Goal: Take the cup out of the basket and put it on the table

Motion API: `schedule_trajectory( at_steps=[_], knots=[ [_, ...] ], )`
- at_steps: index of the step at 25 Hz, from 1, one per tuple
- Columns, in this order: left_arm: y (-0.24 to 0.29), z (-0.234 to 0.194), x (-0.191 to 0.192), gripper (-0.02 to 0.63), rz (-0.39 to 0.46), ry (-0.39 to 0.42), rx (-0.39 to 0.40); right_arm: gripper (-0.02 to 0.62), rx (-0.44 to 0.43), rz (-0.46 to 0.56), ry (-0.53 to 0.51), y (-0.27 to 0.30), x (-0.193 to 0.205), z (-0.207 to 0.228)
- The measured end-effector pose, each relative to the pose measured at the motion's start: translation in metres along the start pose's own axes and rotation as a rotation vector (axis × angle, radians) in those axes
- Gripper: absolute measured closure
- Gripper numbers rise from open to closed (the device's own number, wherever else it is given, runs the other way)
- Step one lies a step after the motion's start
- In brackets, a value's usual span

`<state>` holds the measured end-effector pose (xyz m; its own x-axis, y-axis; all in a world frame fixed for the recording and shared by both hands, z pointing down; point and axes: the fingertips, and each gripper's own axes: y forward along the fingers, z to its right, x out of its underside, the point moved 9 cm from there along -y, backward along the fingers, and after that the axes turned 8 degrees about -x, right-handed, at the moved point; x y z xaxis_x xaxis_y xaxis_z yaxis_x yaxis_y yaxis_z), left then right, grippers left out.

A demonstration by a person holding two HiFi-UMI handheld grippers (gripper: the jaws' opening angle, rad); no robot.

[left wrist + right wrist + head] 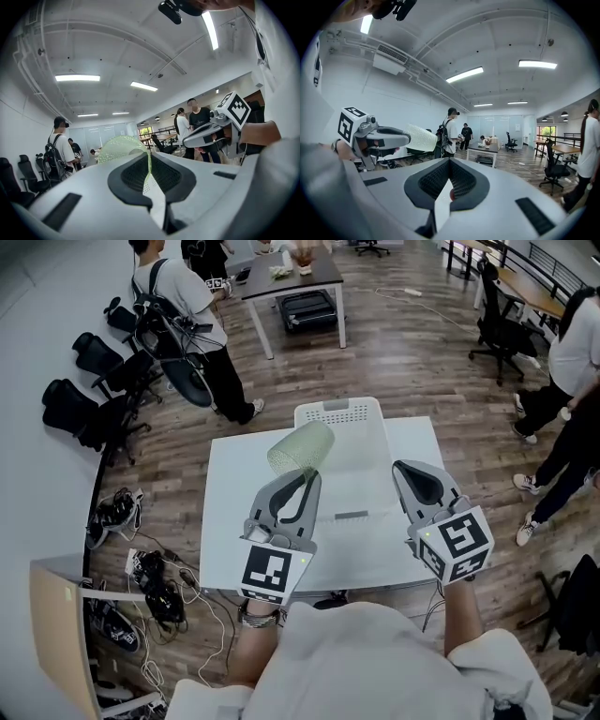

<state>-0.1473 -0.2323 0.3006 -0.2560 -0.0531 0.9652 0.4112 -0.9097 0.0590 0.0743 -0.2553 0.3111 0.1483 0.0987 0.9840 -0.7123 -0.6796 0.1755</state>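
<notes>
A pale green, dotted translucent cup (pixel 300 448) hangs tilted in the air over the white table (pixel 230 521), in front of the white basket (pixel 339 412). My left gripper (pixel 302 476) is shut on the cup's wall. In the left gripper view the cup (pixel 121 146) rises just past the pinched jaws of the left gripper (pixel 149 165). My right gripper (pixel 406 469) is held up to the right, jaws shut with nothing in them. In the right gripper view, my right gripper (pixel 449 176) looks level across the room, and the cup (pixel 421 138) sticks out of the left gripper (pixel 379 138).
Several people stand around the room, one with a backpack (pixel 187 306) beyond the table and one at the right (pixel 572 362). Black office chairs (pixel 89 390) line the left wall. Cables and shoes (pixel 150 587) lie on the floor left of the table. A second table (pixel 291 282) stands at the back.
</notes>
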Motion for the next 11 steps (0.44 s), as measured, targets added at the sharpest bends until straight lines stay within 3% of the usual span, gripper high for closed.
schedule_trajectory(
  at_steps=[11],
  knots=[
    [-0.0033,-0.0015,-0.0001,0.584,0.004,0.006,0.008,0.58,0.002,0.008,-0.014,0.0014,-0.0025,-0.0045]
  ],
)
